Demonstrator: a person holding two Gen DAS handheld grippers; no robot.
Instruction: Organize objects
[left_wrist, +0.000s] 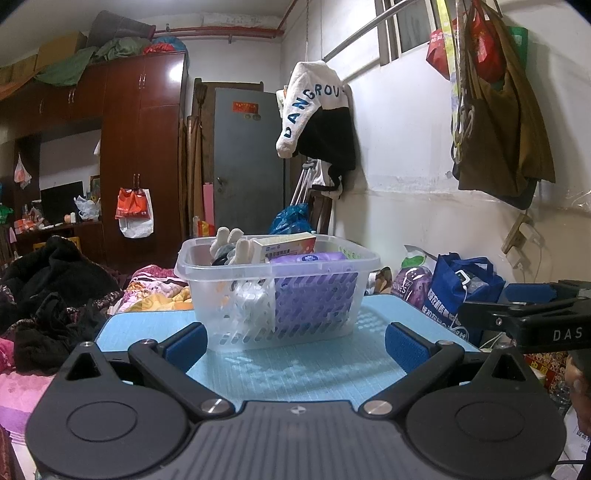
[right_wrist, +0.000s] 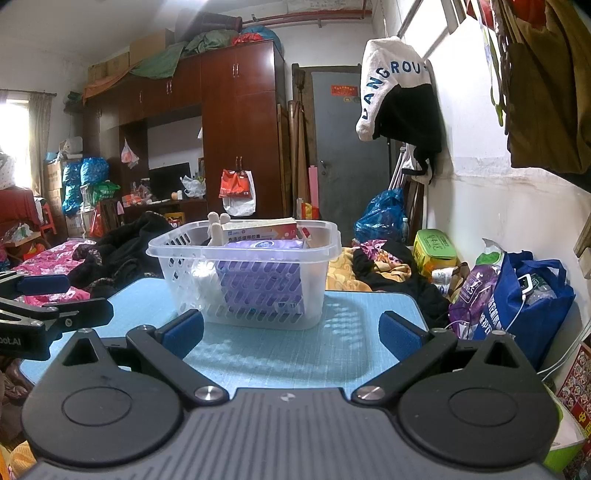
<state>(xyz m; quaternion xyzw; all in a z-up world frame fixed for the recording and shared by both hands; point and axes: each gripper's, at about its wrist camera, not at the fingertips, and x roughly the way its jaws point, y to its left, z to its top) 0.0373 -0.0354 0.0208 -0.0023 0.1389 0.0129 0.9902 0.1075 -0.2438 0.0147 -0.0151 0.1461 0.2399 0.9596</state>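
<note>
A clear plastic basket stands on a light blue table. It holds a purple pack, a white and orange box, a pale plush toy and a white item. My left gripper is open and empty, just in front of the basket. My right gripper is open and empty, also just in front of it. Each gripper shows at the edge of the other's view: the right one, the left one.
A bed with black clothes lies left of and behind the table. A blue bag and a purple pack stand to the right by the white wall. A wardrobe and grey door stand behind.
</note>
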